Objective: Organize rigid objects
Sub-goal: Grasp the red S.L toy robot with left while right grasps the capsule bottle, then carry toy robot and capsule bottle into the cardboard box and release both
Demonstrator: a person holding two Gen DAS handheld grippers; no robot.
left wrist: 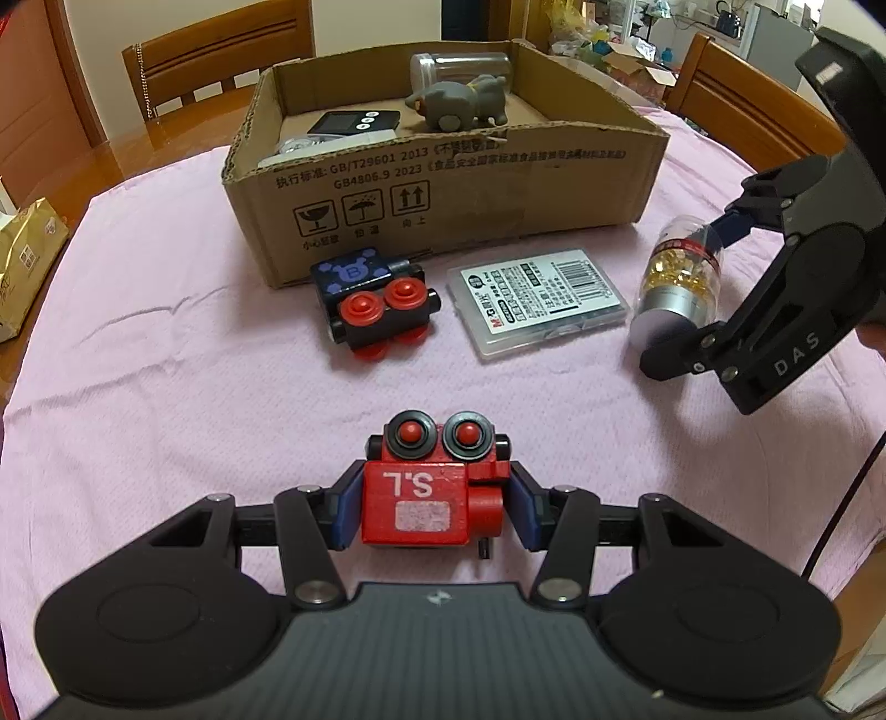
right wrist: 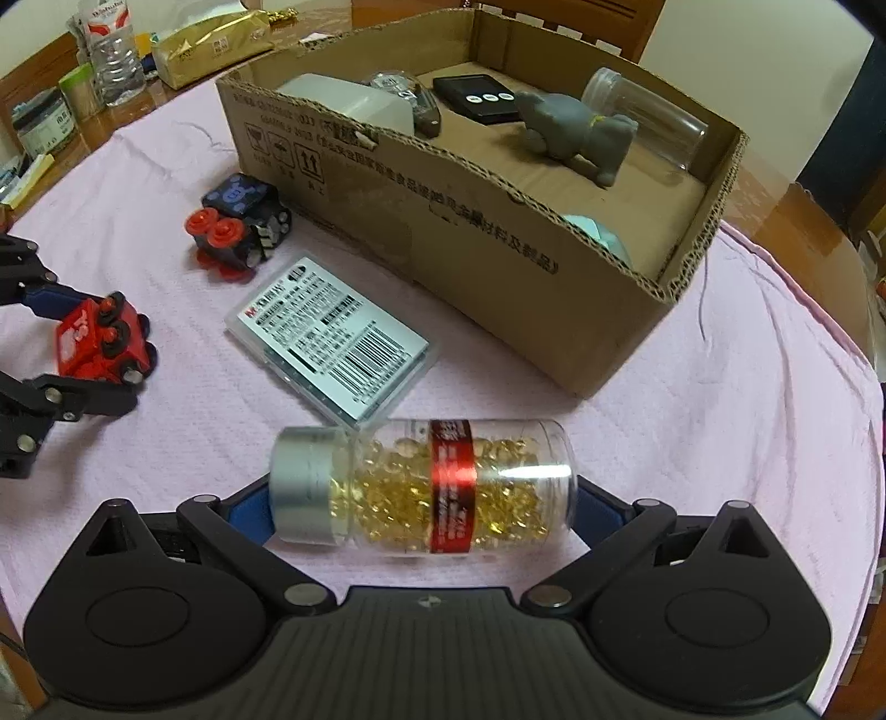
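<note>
My left gripper (left wrist: 432, 512) is shut on a red toy train block (left wrist: 412, 501) marked "S.L", which rests on the pink cloth (left wrist: 166, 360). The right wrist view shows the same block (right wrist: 102, 343) at far left between the left gripper's fingers (right wrist: 105, 401). My right gripper (right wrist: 423, 501) is shut lengthwise on a clear bottle of gold capsules (right wrist: 443, 482), with one pad on the silver cap and one on the base. The left wrist view shows that bottle (left wrist: 678, 277) at the right. A dark blue toy block (left wrist: 371, 299) and a flat plastic case (left wrist: 537, 299) lie before the cardboard box (left wrist: 443, 183).
The box holds a grey toy animal (left wrist: 459, 102), a clear jar (left wrist: 459, 66), a black device (left wrist: 354, 122) and a white item (right wrist: 354, 102). A gold packet (left wrist: 27, 266) lies at the left. Bottles and jars (right wrist: 111, 50) crowd the table's far-left corner. Wooden chairs stand behind.
</note>
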